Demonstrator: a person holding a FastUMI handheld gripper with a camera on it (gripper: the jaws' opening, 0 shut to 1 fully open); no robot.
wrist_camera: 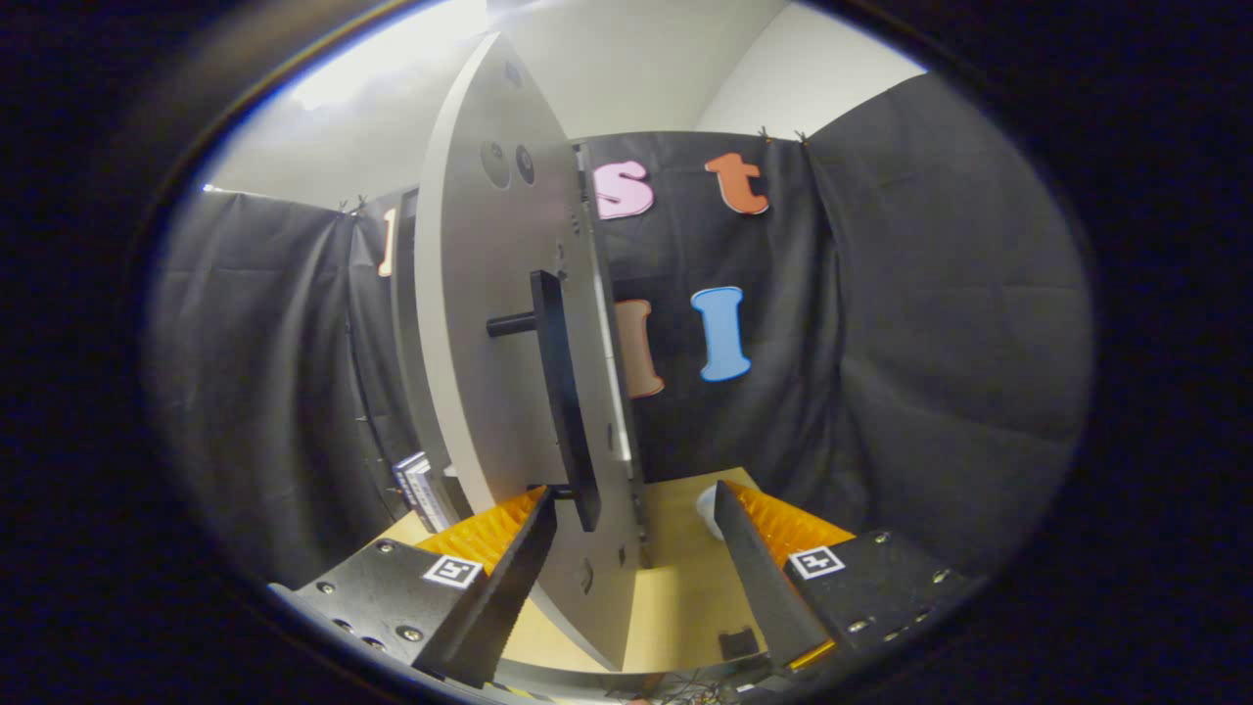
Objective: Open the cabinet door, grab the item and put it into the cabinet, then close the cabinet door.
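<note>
The tall grey cabinet door (pixel 489 323) stands swung out, seen nearly edge-on, and blocks the way straight ahead of the tool (pixel 636 509), whose fingers stand spread apart. Its long black bar handle (pixel 563 401) juts out from the door face, its lower end just beside the left finger (pixel 509 578). To the right of the door's edge the light wooden surface (pixel 685 578) lies open between the fingers, with a small pale round object (pixel 709 509) just beside the right finger.
</note>
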